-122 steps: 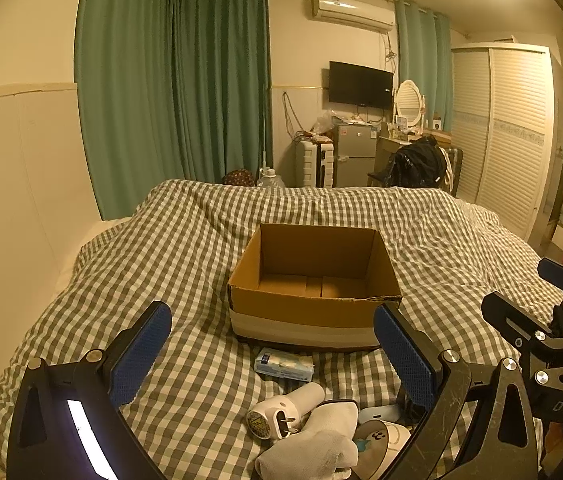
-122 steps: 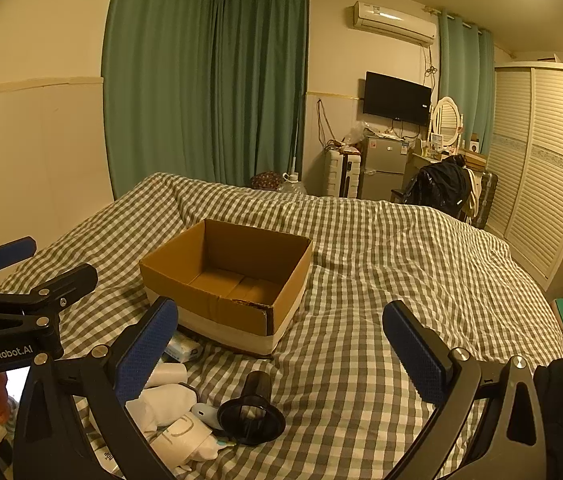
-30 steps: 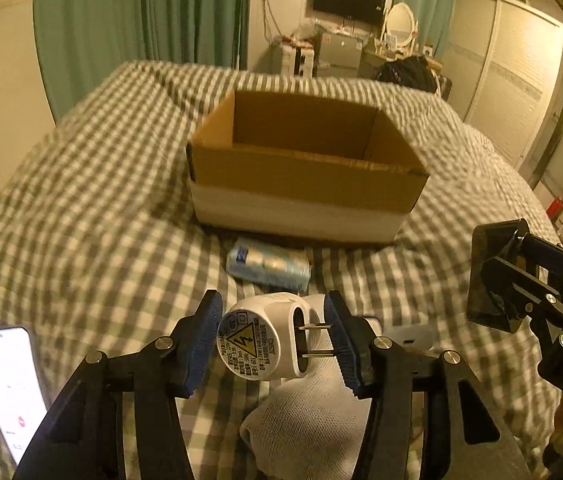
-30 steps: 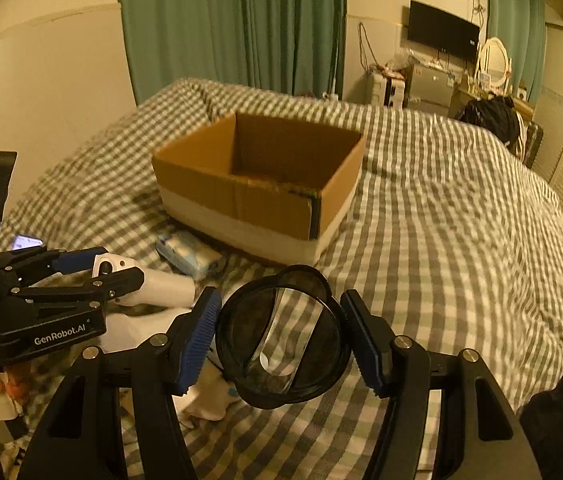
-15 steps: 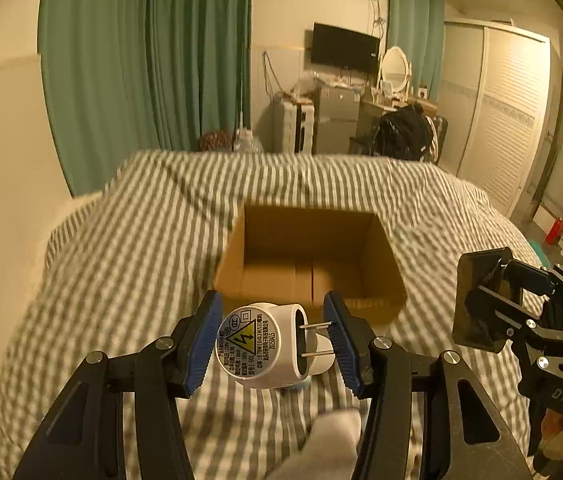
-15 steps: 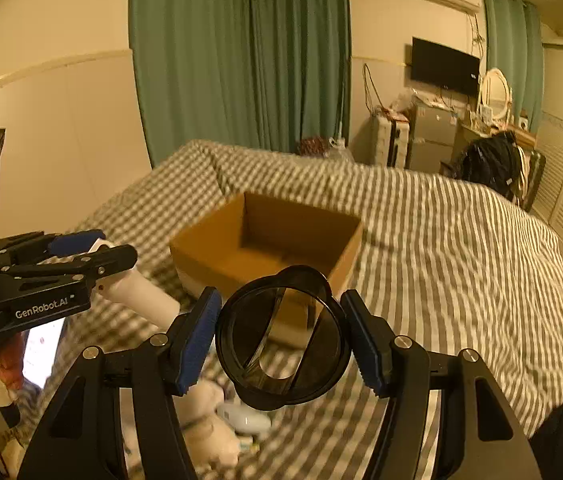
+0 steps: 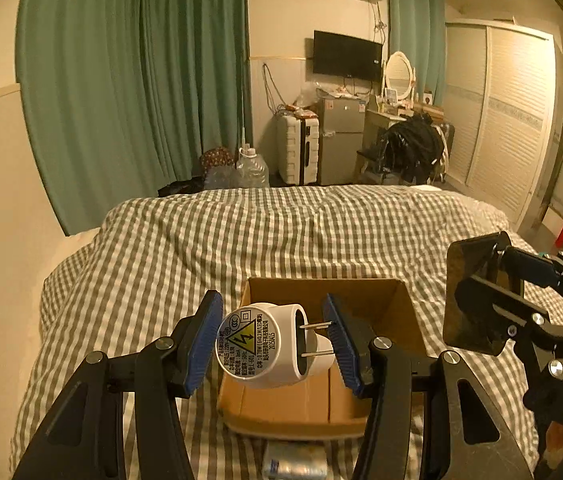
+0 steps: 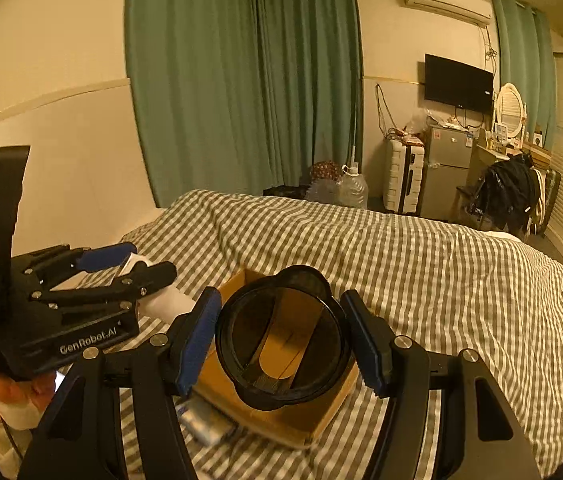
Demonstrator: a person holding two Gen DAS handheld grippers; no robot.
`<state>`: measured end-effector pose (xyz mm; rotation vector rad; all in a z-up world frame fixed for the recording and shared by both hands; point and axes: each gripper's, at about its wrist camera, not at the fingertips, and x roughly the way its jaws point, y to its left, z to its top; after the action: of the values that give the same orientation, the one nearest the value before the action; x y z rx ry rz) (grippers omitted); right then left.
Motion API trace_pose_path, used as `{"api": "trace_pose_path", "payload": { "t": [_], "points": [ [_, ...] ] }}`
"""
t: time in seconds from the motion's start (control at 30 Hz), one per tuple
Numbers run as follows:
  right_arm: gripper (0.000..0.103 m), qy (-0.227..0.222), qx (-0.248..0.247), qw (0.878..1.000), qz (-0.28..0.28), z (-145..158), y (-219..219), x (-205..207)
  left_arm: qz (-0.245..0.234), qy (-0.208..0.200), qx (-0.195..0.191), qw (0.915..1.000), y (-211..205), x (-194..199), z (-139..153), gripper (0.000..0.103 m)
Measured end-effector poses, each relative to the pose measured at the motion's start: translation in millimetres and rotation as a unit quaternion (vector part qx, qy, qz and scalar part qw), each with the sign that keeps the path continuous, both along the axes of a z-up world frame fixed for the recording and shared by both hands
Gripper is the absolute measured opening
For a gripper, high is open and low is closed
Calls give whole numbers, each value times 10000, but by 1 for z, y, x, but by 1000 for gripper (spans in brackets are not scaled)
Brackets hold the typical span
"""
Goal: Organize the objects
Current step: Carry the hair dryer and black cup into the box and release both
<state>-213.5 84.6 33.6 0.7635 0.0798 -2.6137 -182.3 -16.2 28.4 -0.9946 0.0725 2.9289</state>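
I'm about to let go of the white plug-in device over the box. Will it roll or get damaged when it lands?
The white plug-in device has a rounded barrel body, so it will probably roll a little on the flat floor of the cardboard box. Its two thin metal prongs stick out sideways and may stop the roll, though they could bend if it lands on them. It looks like light, hard plastic.
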Motion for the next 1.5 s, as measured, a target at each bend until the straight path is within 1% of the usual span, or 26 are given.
{"api": "trace_pose_path", "payload": {
  "t": [0.2, 0.27, 0.37, 0.5, 0.67, 0.77, 0.93, 1.03, 1.1, 1.13, 1.17, 1.2, 1.23, 1.33, 1.4, 1.5],
  "points": [
    [62, -265, 62, 9995, -184, -22, 0, -50, -115, -238, -61, 9996, 7, -36, -28, 54],
    [62, -364, 101, 9990, -224, -32, 1, -64, -157, -325, -1, 9993, 7, -45, -39, 54],
    [62, -440, 209, 9983, -311, -47, 0, -80, -275, -459, 76, 9985, 11, -57, -54, 54],
    [62, -583, 245, 9974, -354, -66, -2, -102, -341, -530, -11, 9980, 15, -68, -70, 54],
    [62, -660, 407, 9964, -341, -85, -7, -115, -345, -668, -89, 9971, 18, -89, -87, 54],
    [62, -720, 454, 9959, -303, -96, -10, -124, -363, -720, -159, 9966, 22, -95, -96, 54],
    [62, -876, 457, 9946, -324, -107, -10, -127, -343, -863, -167, 9955, 23, -99, -109, 54],
    [62, -895, 423, 9947, -279, -105, -11, -125, -319, -855, -229, 9956, 24, -96, -110, 57],
    [62, -837, 431, 9951, -301, -103, -11, -121, -306, -789, -312, 9959, 24, -92, -106, 68],
    [62, -805, 433, 9953, -312, -100, -12, -120, -275, -750, -350, 9962, 24, -90, -104, 81],
    [63, -784, 443, 9954, -321, -97, -12, -119, -230, -692, -398, 9965, 25, -87, -100, 88],
    [69, -759, 458, 9955, -344, -94, -12, -118, -206, -627, -428, 9969, 24, -83, -96, 89],
    [71, -724, 469, 9956, -378, -91, -12, -116, -205, -591, -447, 9970, 24, -80, -92, 89],
    [73, -627, 468, 9959, -456, -79, -10, -108, -181, -513, -522, 9972, 25, -69, -77, 89],
    [78, -561, 441, 9962, -502, -67, -6, -98, -152, -429, -538, 9975, 23, -60, -65, 89],
    [82, -385, 412, 9968, -561, -46, -3, -80, -120, -321, -466, 9983, 19, -44, -45, 93]
  ]
}}
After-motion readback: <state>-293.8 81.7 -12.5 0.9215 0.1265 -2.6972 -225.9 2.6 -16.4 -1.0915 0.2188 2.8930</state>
